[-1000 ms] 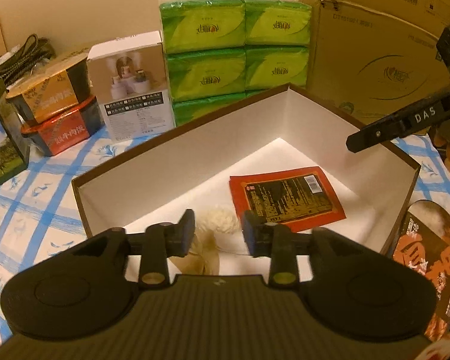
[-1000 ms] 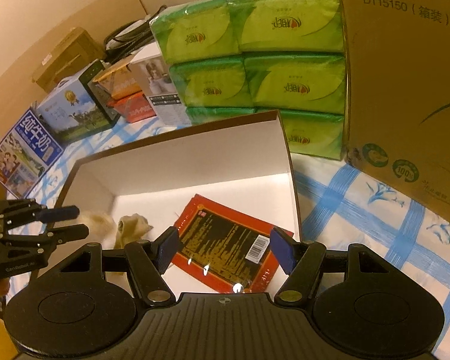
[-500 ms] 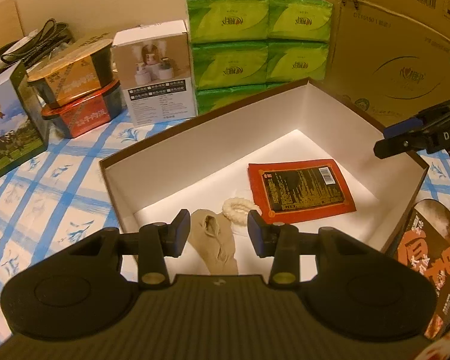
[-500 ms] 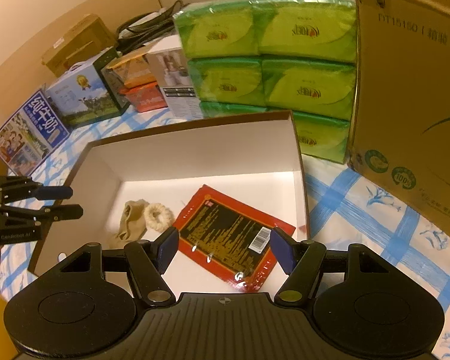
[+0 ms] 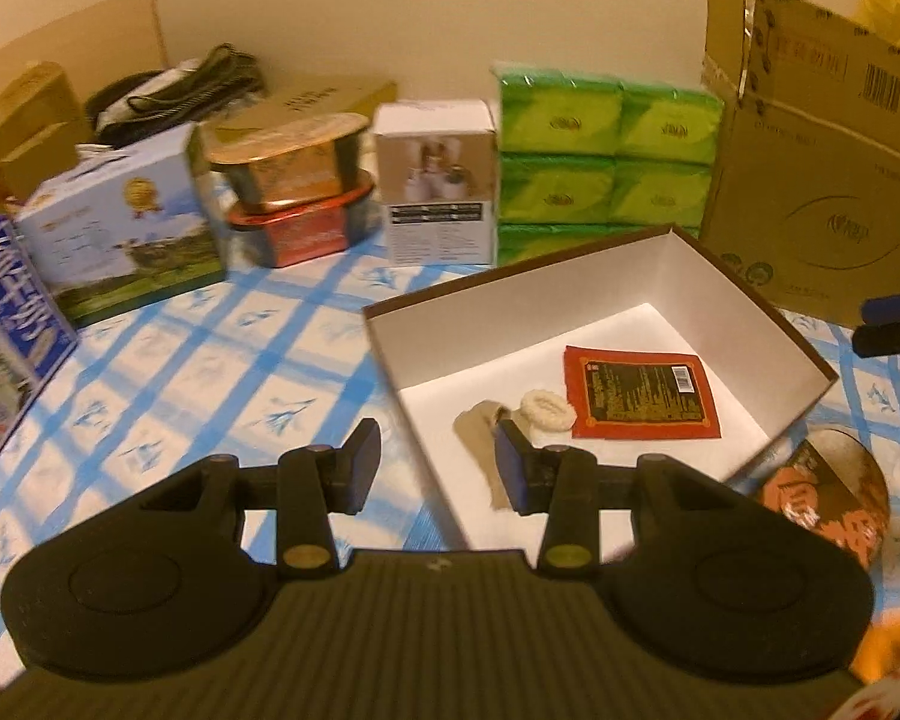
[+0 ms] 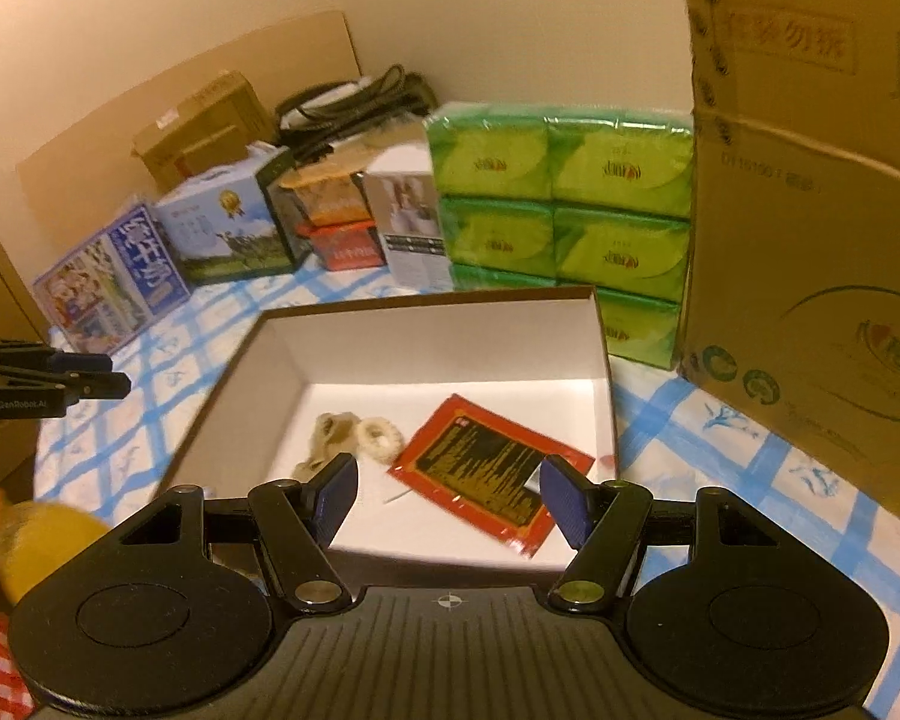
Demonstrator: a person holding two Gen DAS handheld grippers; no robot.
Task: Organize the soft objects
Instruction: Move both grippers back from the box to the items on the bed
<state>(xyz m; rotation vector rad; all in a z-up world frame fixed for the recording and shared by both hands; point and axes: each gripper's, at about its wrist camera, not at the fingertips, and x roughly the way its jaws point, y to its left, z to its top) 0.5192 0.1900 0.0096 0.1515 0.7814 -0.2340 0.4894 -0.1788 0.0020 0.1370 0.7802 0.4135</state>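
An open brown box with a white inside (image 5: pixel 510 294) (image 6: pixel 426 330) sits on the blue-checked tablecloth. On its floor lie a beige sock (image 5: pixel 477 429) (image 6: pixel 324 438), a cream fluffy scrunchie (image 5: pixel 546 411) (image 6: pixel 379 438) and a red flat packet (image 5: pixel 639 393) (image 6: pixel 486 468). My left gripper (image 5: pixel 438 465) hangs open above the box's near left corner with nothing between its fingers. My right gripper (image 6: pixel 447 498) stands open and empty over the near edge of the box. The left gripper's tips (image 6: pixel 84 372) show at the left of the right wrist view.
Green tissue packs (image 5: pixel 606 156) (image 6: pixel 558 210), a large cardboard carton (image 5: pixel 822 180) (image 6: pixel 810 240), a white product box (image 5: pixel 435 180), stacked noodle tubs (image 5: pixel 294 180) and milk cartons (image 5: pixel 114 228) line the back. A round printed lid (image 5: pixel 828 486) lies right of the box.
Both grippers have drawn back and up out of the box. The sock and scrunchie, earlier right at the left gripper's tips, now lie free on the box floor.
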